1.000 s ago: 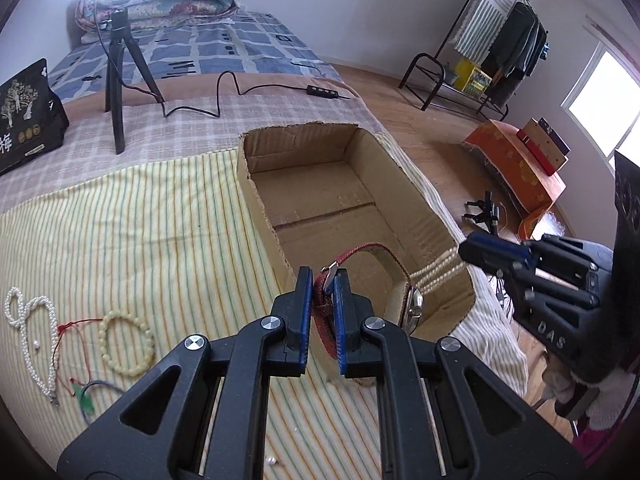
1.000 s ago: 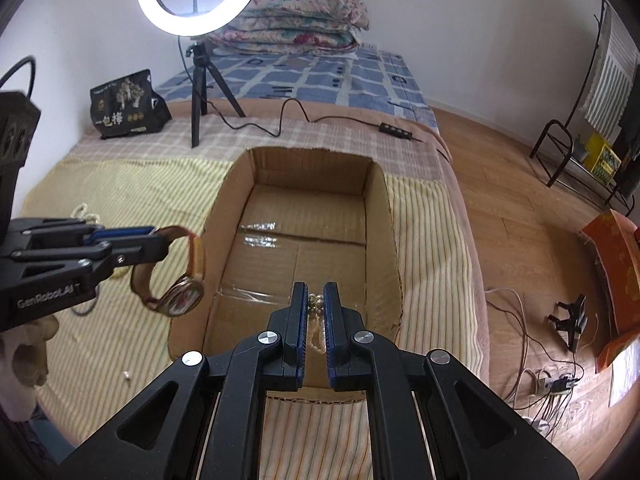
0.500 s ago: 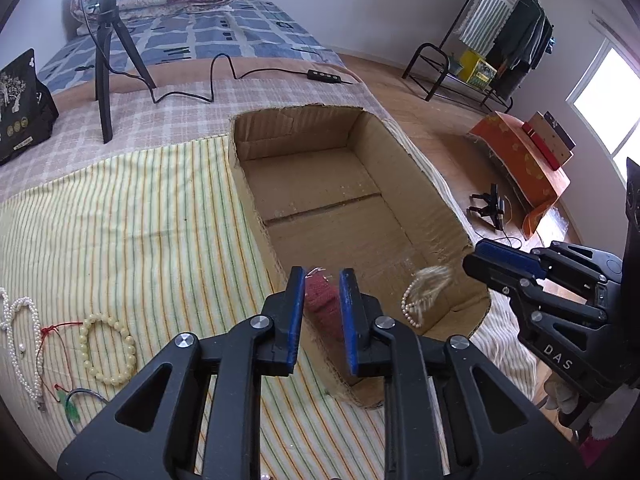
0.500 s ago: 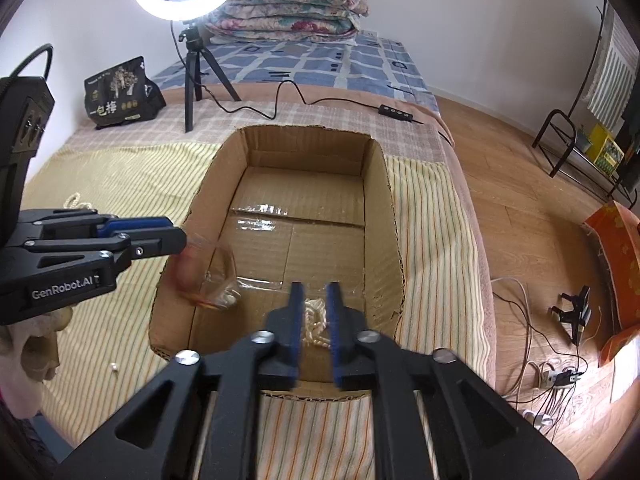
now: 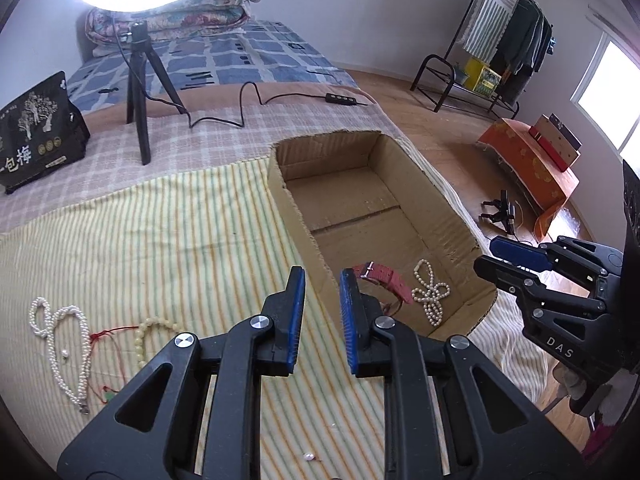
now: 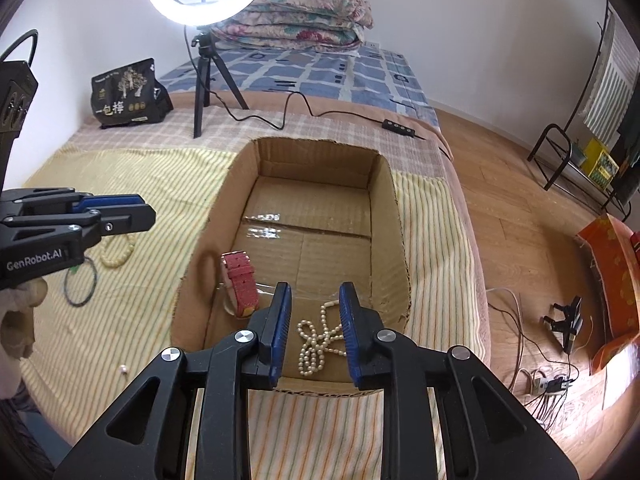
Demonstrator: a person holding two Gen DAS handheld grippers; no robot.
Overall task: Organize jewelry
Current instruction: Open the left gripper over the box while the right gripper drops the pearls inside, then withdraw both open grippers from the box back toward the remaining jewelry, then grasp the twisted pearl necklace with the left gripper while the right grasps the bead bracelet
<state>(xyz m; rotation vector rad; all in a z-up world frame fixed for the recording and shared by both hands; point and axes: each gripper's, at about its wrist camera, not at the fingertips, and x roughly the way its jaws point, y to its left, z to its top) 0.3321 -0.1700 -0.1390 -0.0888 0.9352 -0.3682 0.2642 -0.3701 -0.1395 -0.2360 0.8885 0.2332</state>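
An open cardboard box (image 5: 448, 216) stands on a bed covered with a yellow striped cloth (image 5: 168, 240). Inside the box, at its near end, lie two pieces of jewelry: a watch with a red strap (image 5: 386, 280) and a string of pearl beads (image 5: 430, 294). The watch is toward the left wall of the box and the pearl string is just beside it on the right; whether they touch cannot be told.

The left gripper (image 5: 320, 316) hovers over the near left edge of the box. Its jaws stand a little apart and nothing is between them. The right gripper (image 6: 314, 322) points down into the near end of the box. Its jaws are opening, and the pearl beads show in the gap between them but lie on the box floor below, not pressed by the pads.

More jewelry lies on the striped cloth to the left of the box, well apart from it: a long white pearl necklace (image 5: 60, 344), a red cord (image 5: 108, 334), a bracelet of cream beads (image 5: 146, 338) and a dark thin ring-shaped band (image 6: 82, 286). One loose small pearl (image 5: 309, 457) lies on the cloth near the front edge.

Farther back on the bed stand a ring light on a black tripod (image 6: 204, 80) and a black bag with white printing (image 6: 126, 94).
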